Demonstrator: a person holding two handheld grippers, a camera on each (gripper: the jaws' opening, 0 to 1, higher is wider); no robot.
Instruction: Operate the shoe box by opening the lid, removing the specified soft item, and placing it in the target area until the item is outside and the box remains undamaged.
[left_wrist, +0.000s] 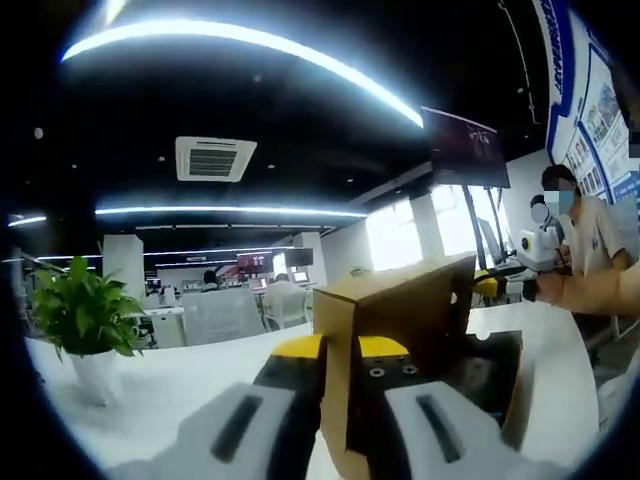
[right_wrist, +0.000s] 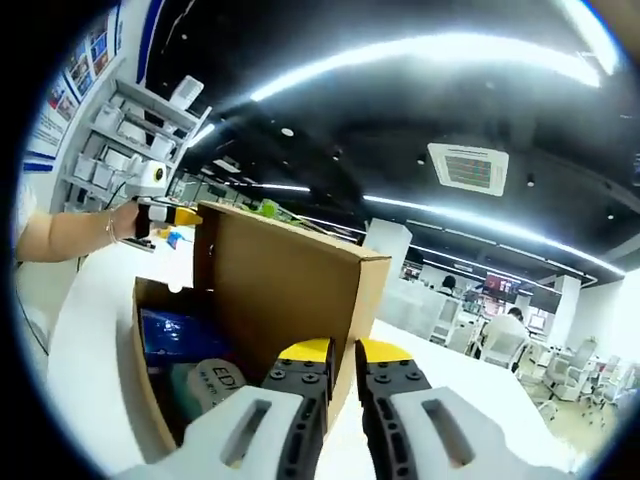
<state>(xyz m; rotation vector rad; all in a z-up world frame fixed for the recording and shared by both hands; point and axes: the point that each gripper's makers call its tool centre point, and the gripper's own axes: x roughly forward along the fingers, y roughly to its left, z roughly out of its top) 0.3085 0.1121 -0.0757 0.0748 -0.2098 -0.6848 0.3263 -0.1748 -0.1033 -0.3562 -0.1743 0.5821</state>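
Right gripper view shows both grippers (right_wrist: 340, 385) (left_wrist: 340, 385) clamped on the brown cardboard shoe-box lid (right_wrist: 285, 270), raised toward 12 o'clock; next, reach inside.

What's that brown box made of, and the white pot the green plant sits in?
The brown open-lidded box looks like plain matte corrugated cardboard: dull brown faces, folded edges, no sheen. The small white plant pot looks smooth, perhaps glazed ceramic or plastic; it is too blurred to tell which.
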